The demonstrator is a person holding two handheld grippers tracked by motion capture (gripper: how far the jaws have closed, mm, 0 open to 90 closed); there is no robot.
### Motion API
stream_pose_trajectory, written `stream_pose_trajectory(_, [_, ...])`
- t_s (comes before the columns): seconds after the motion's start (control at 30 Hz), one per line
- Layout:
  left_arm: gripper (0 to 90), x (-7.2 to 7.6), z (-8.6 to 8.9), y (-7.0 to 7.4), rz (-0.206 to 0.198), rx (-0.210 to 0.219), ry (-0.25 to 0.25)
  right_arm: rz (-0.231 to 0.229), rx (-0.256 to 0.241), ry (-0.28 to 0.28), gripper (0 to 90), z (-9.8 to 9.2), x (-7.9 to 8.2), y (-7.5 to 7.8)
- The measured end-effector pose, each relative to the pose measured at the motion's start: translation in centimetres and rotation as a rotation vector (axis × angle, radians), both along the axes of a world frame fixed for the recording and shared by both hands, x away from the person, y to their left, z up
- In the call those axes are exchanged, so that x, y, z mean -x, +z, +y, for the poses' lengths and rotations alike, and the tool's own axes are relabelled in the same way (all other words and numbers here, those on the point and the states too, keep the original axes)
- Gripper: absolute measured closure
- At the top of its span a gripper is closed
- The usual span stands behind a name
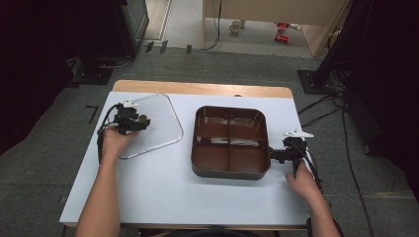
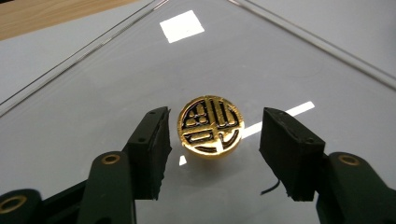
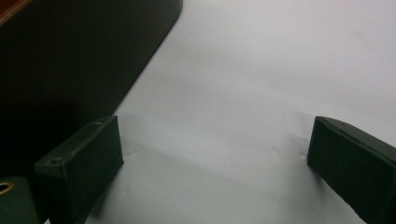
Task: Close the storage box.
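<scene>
white table (image 1: 163, 192) carries a brown four-part tray (image 1: 230, 140) and, to its left, a clear lid (image 1: 153, 126) lying flat. right gripper (image 1: 276, 154) rests wide open just beside the tray's right wall. left gripper (image 2: 215, 140) stands apart around the gold knob (image 2: 210, 126) on the lid — not closed on it.

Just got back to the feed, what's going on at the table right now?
A person works with a gripper in each hand. The left gripper is open over the clear lid, its fingers on either side of the gold knob, not yet closed. The right gripper is open beside the brown divided tray.
</scene>
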State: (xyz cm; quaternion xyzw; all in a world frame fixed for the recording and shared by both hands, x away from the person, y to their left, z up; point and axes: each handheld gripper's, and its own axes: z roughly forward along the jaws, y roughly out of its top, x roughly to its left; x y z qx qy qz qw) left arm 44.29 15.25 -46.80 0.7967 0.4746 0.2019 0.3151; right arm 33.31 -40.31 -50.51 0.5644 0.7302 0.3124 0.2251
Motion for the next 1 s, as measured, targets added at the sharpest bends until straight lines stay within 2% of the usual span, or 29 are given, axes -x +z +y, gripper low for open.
stream_pose_trajectory(0.23, [47.7, -0.3, 0.1, -0.7, 0.034, 0.002, 0.011, 0.0, 0.0, 0.0, 2.6, 0.0, 0.0, 0.0])
stream_pose_trajectory(0.4, [55.7, -0.4, 0.2, -0.9, 0.021, 0.031, 0.023, 0.0, 0.0, 0.0, 2.6, 0.0, 0.0, 0.0])
stream_pose_trajectory(0.5, [58.2, -0.4, 0.2, -0.8, 0.032, 0.037, 0.028, 0.0, 0.0, 0.0, 2.6, 0.0, 0.0, 0.0])
stream_pose_trajectory(0.53, [58.8, -0.4, 0.4, -0.8, 0.037, 0.062, 0.029, 0.0, 0.0, 0.0, 2.6, 0.0, 0.0, 0.0])
stream_pose_trajectory(0.57, [58.9, -0.4, 0.5, -0.7, 0.038, 0.063, 0.027, 0.0, 0.0, 0.0, 2.6, 0.0, 0.0, 0.0])
stream_pose_trajectory(0.67, [59.1, -0.4, 0.3, -0.6, 0.035, 0.043, 0.029, 0.0, 0.0, 0.001, 2.5, 0.0, 0.0, 0.0])
stream_pose_trajectory(0.83, [59.2, -0.3, 0.3, -0.4, 0.042, 0.042, 0.024, 0.0, 0.0, 0.0, 2.5, 0.0, 0.0, 0.0])
stream_pose_trajectory(0.93, [59.2, -0.1, 0.1, 0.2, 0.029, 0.033, 0.015, 0.0, 0.0, 0.0, 2.6, 0.0, 0.0, 0.0])
stream_pose_trajectory(1.0, [59.3, 0.1, -0.1, 0.9, 0.011, 0.049, 0.009, 0.0, 0.0, 0.0, 2.6, 0.0, 0.0, 0.0])
